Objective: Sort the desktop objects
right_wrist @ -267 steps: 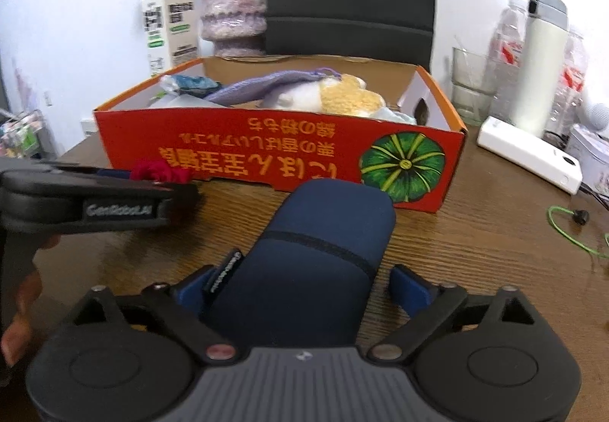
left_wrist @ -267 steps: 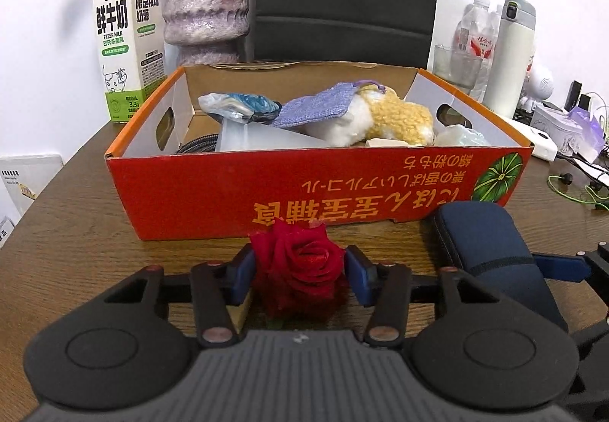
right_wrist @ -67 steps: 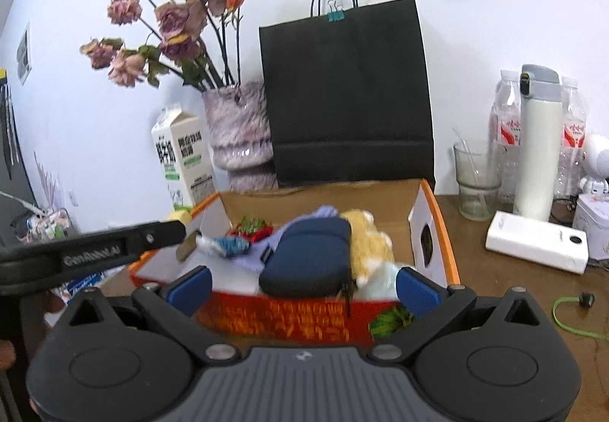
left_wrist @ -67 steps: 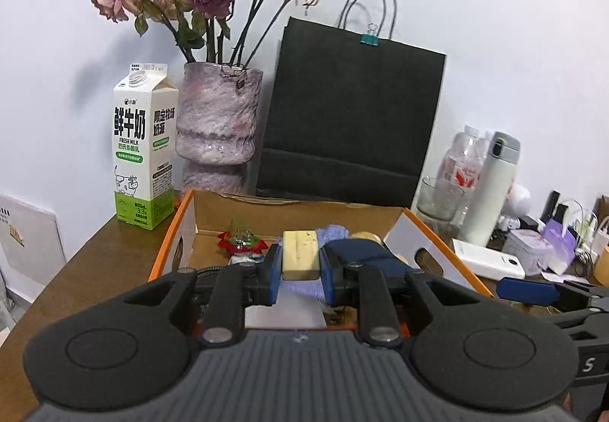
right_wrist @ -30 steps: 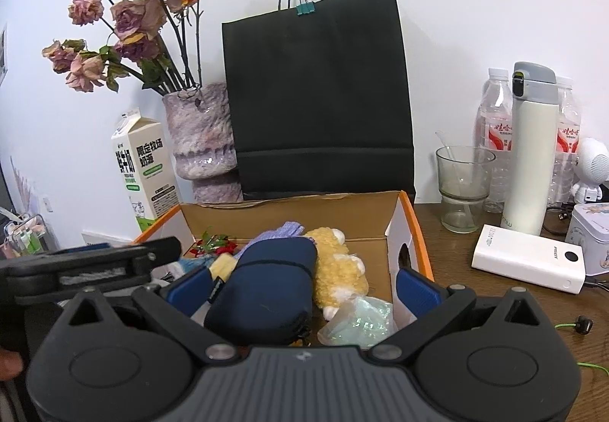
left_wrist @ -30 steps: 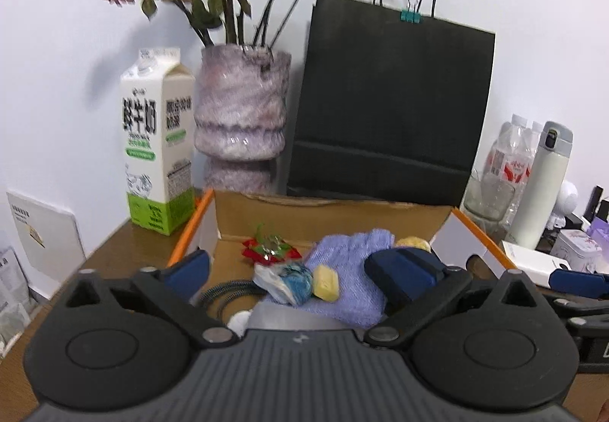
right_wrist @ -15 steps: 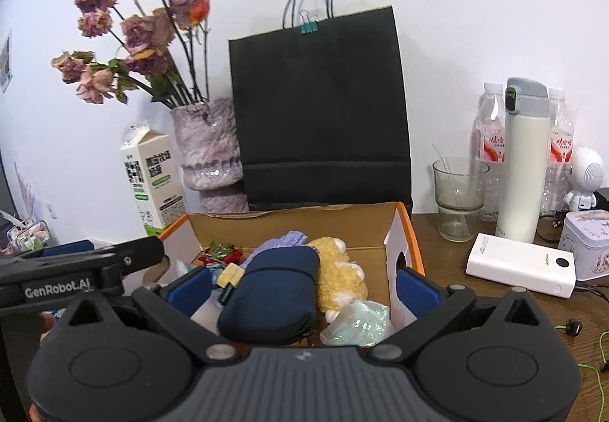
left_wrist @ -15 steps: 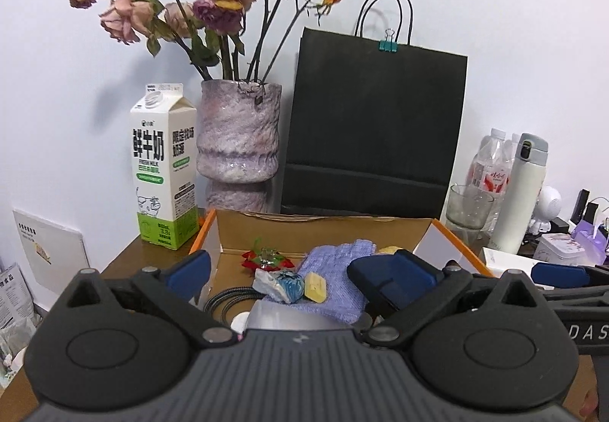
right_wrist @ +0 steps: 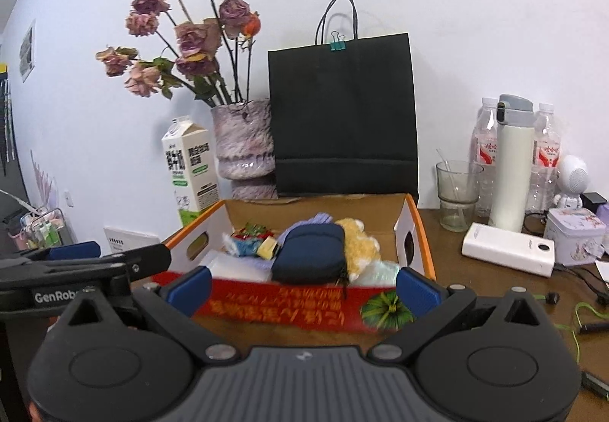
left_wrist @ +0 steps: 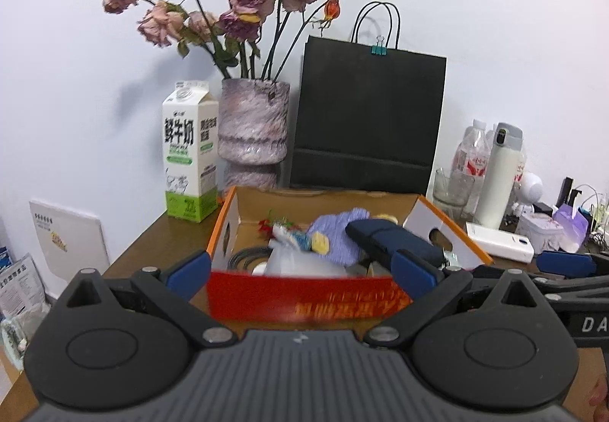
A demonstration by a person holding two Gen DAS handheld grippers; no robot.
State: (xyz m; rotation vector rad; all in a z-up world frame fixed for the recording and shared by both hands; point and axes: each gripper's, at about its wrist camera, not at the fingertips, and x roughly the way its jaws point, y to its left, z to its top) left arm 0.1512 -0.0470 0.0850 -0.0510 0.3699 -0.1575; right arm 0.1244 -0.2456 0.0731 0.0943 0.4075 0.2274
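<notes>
Both the left gripper (left_wrist: 300, 269) and right gripper (right_wrist: 302, 288) hover level before the red box (right_wrist: 304, 302), fingers spread wide, empty. The navy pouch (right_wrist: 312, 252) lies inside that box.

Back left: green-and-white milk carton (left_wrist: 190, 151) beside a mottled pink ceramic vase (left_wrist: 253, 132) of dried roses.
Back centre: black paper bag (right_wrist: 342, 117), upright against the wall.
Right: white thermos (right_wrist: 512, 163), clear glass (right_wrist: 456, 193), white power bank (right_wrist: 508, 248) on the brown wooden tabletop (right_wrist: 475, 288).

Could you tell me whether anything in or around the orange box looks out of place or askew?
Nothing looks spilled or damaged. The navy pouch lies tilted on the heap in the orange box, and the roses in the vase are dried and drooping.
</notes>
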